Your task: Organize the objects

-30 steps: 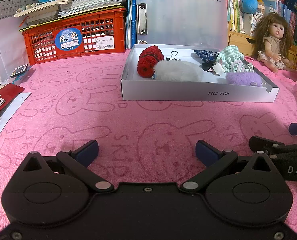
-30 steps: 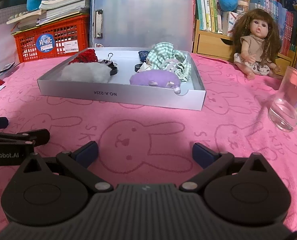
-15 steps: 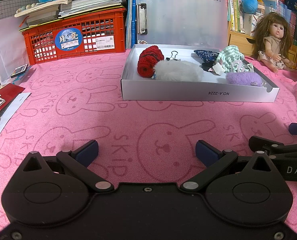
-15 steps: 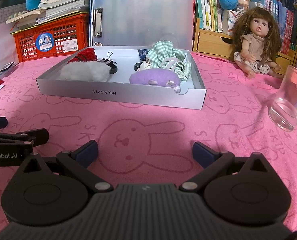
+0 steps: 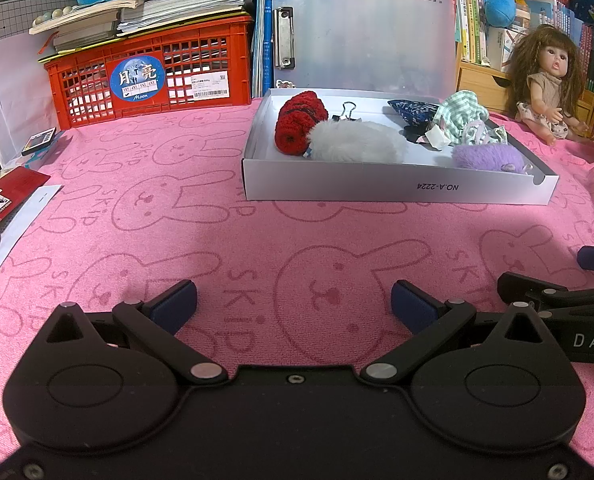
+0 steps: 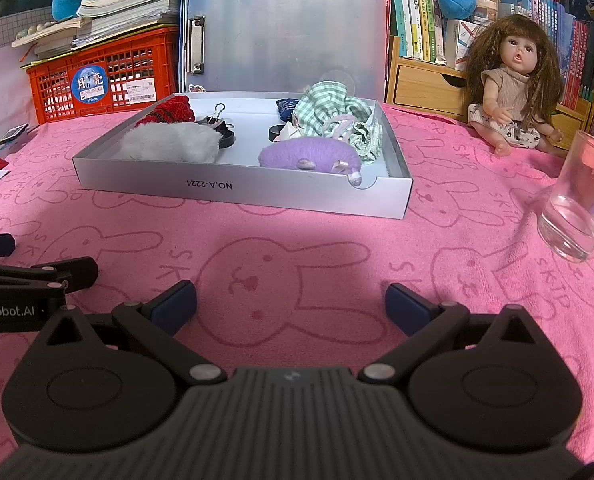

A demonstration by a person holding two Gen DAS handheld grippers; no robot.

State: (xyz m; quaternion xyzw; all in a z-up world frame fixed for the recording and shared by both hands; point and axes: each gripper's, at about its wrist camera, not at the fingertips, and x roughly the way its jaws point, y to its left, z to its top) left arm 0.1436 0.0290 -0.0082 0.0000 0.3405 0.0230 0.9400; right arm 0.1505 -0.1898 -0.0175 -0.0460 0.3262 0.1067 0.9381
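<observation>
A shallow white box [image 5: 397,190] [image 6: 241,192] stands on the pink rabbit cloth. In it lie a red knitted piece [image 5: 297,124], a white fluffy piece [image 5: 355,142] [image 6: 173,144], a purple fluffy piece [image 5: 487,157] [image 6: 309,156], a green checked cloth [image 5: 467,114] [image 6: 333,114], a dark blue pouch [image 5: 411,108] and a black binder clip [image 5: 347,110]. My left gripper [image 5: 295,306] is open and empty, low over the cloth in front of the box. My right gripper [image 6: 291,304] is open and empty beside it, to its right.
A doll [image 6: 509,92] sits at the back right. A clear glass [image 6: 577,208] stands at the right edge. A red crate [image 5: 149,76] with books on it and a clipboard [image 5: 361,36] stand behind the box. Papers and a red card [image 5: 5,196] lie at the left.
The right wrist view has shifted slightly, with the box a little higher in frame. The left gripper has not moved.
</observation>
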